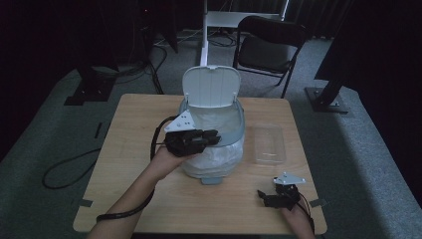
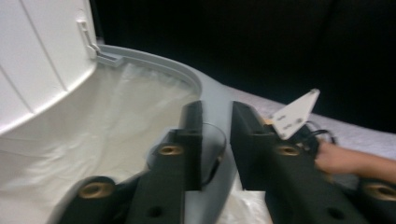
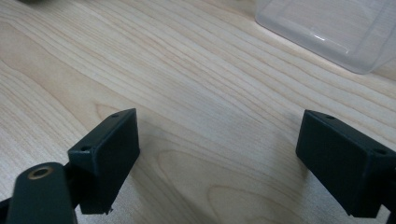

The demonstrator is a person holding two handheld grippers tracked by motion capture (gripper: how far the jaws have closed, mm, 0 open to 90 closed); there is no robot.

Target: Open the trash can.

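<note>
On the middle of the wooden table (image 1: 134,149), seen from the high view, stands a pale grey bin (image 1: 213,142) with a white liner bag (image 1: 219,158); its white lid (image 1: 210,85) stands open and upright at the far side, hinge away from the person. The left gripper (image 1: 211,137) lies across the bin's left rim and points to the right. A clear plastic tray (image 1: 269,143) lies right of the bin, long axis running away from the person. The right gripper (image 1: 268,196) rests near the table's front right corner, pointing left.

From the left gripper view, the two jaws stand one on each side of the grey rim (image 2: 215,105), nearly closed on it, with the bag inside.

From the right gripper view, the jaws are wide apart above bare wood, holding nothing; the tray (image 3: 336,28) is ahead
</note>
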